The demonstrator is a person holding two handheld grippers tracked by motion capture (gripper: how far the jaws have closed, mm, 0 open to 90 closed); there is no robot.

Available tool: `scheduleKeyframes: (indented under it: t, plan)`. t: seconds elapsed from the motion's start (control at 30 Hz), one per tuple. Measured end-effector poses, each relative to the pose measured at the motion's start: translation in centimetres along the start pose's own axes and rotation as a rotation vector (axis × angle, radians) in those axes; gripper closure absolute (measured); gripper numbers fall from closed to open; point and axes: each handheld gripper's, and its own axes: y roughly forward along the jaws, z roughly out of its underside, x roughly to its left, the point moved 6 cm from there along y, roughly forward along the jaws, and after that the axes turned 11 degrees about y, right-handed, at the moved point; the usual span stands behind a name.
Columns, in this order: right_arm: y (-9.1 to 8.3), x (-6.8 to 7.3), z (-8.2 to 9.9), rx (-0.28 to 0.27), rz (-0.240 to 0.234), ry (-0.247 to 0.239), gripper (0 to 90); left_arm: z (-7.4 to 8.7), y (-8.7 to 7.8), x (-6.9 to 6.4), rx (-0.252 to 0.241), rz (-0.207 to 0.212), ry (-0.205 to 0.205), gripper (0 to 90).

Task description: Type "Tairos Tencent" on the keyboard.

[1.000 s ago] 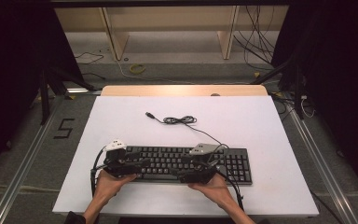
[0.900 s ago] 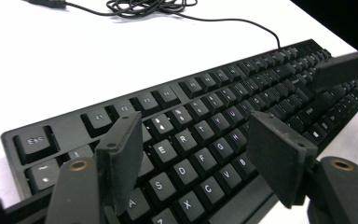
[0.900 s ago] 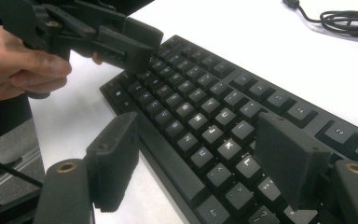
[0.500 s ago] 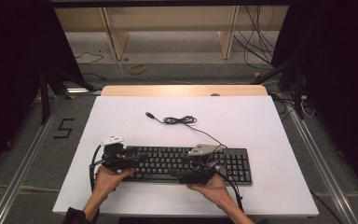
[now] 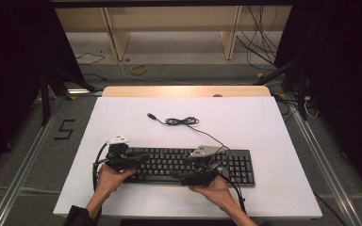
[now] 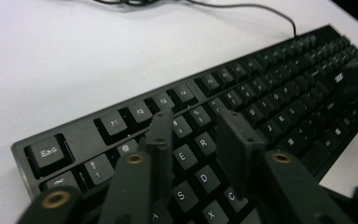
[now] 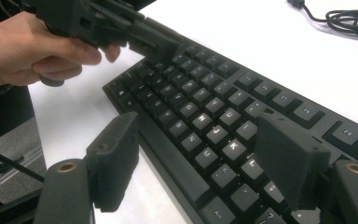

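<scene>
While tongs [image 6: 198, 140] hover, keyboard [image 6: 242, 107] lies beneath (untouched).

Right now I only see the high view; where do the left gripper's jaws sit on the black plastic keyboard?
Observer: The left gripper hangs over the black plastic keyboard. The E and D keys show between its jaws, which have just been closing with nothing gripped.
Operator: And the right gripper?
Observer: The right gripper is wide open. One jaw is over the letter keys, the other over the white table just off the keyboard's long front edge.
</scene>
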Motion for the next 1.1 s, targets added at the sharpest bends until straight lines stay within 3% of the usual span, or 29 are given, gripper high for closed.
scheduleKeyframes:
  t: [0.33,0.53,1.1]
  plan:
    - [0.1,0.1,0.1,0.003,-0.001,-0.002,31.6,0.3,0.7,-0.2,0.050,-0.007,0.042,88.9]
    - [0.1,0.1,0.1,0.005,-0.003,-0.002,31.6,0.3,1.2,-0.3,0.082,-0.007,0.056,89.3]
    - [0.1,0.2,0.1,0.002,-0.004,-0.008,31.6,0.7,1.7,-0.3,0.123,-0.019,0.043,89.6]
